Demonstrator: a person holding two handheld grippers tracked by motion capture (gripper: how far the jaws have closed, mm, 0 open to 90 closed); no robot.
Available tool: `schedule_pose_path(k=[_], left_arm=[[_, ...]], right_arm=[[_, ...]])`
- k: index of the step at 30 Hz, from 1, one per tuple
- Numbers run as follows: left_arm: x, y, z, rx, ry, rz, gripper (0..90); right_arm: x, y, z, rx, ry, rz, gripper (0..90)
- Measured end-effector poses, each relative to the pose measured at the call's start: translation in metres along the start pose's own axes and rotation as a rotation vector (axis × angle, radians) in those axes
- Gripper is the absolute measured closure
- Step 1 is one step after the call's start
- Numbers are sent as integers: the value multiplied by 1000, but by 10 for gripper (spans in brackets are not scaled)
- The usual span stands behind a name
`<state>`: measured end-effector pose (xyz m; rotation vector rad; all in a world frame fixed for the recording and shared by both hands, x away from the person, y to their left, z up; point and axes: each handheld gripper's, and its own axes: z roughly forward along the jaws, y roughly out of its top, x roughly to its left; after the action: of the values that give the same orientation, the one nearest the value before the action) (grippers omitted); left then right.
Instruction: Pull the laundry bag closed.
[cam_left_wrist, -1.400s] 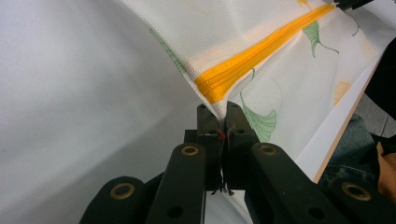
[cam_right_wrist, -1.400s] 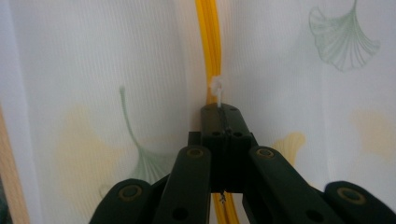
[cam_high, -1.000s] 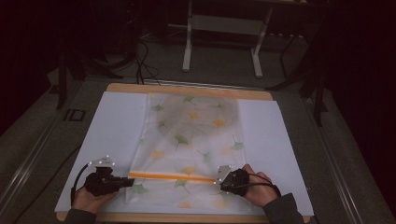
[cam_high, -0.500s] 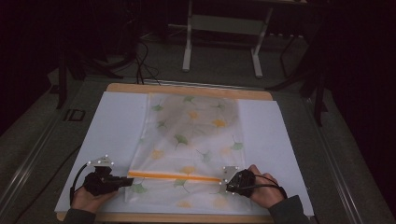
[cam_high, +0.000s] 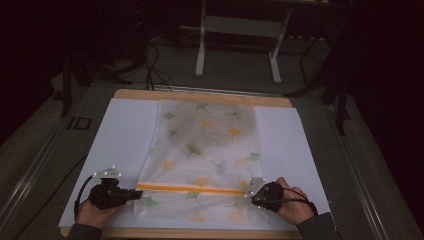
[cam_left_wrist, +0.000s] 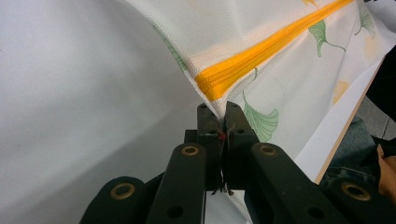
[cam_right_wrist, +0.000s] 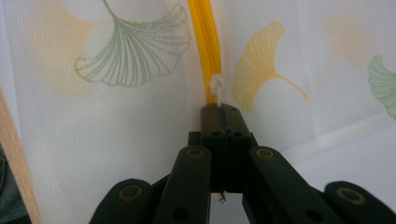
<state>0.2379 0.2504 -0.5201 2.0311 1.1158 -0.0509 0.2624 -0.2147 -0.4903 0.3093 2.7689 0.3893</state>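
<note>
Mesh bag (cam_high: 207, 150) with leaf print lies flat on white sheet (cam_high: 120, 130), long axis 12–6 o'clock. Orange zipper (cam_high: 192, 188) crosses its near end, running 9–3 o'clock. Left gripper (cam_high: 134, 194) clamped on bag edge at the zipper's 9 o'clock end. Right gripper (cam_high: 254, 196) clamped on white zipper pull (cam_right_wrist: 216, 88) at the 3 o'clock end; zipper runs straight ahead of its jaws. Judgement: the next move runs along the zipper line, left end anchored.
</note>
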Motion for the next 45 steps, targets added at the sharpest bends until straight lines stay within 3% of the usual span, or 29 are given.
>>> schedule_pose_path(k=[14, 29, 32, 39, 42, 43, 45], left_arm=[[3, 0, -2, -1, 2, -6, 882], [1, -2, 1, 33, -1, 4, 869], [1, -3, 1, 40, 11, 5, 827], [2, -3, -4, 0, 44, 9, 682], [1, -2, -5, -11, 62, 17, 637], [0, -1, -7, -34, 98, 32, 605], [0, -1, -7, -43, 110, 37, 587]], right_arm=[[-7, -22, -3, 55, -45, 25, 900], [-3, -31, 1, 33, -20, 61, 900], [-4, -34, 0, 32, -24, 72, 900], [-6, -42, -2, -11, -18, 118, 870], [-7, -45, -4, -35, -11, 144, 832], [-8, -49, -6, -78, 2, 189, 759], [-9, -51, -6, -98, 6, 210, 735]])
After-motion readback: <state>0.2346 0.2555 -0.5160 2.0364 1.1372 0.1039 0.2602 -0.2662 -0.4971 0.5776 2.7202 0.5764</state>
